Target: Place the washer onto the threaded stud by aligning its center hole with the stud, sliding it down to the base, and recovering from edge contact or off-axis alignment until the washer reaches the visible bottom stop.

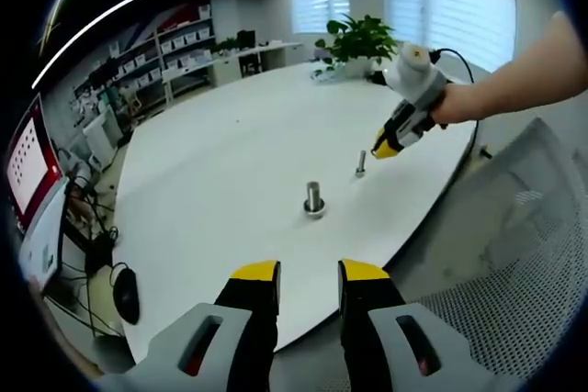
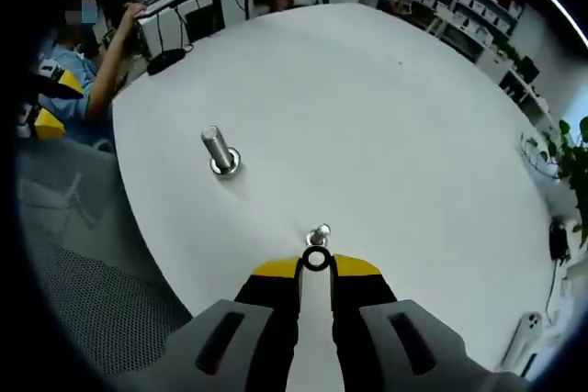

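Above stud (image 2: 320,232), right gripper (image 2: 316,266) pinches washer (image 2: 316,260).

Your left gripper (image 1: 308,274): black jaws w/ yellow tips, grey housings w/ slots showing red inside. Right gripper (image 2: 315,268): same build. In the left gripper view its body is whitish-grey w/ a black cable; your forearm (image 1: 519,80) is sleeveless.

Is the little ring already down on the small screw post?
No, the washer is pinched at the tips of the right hand-held gripper, just in front of the small stud, not threaded over it.
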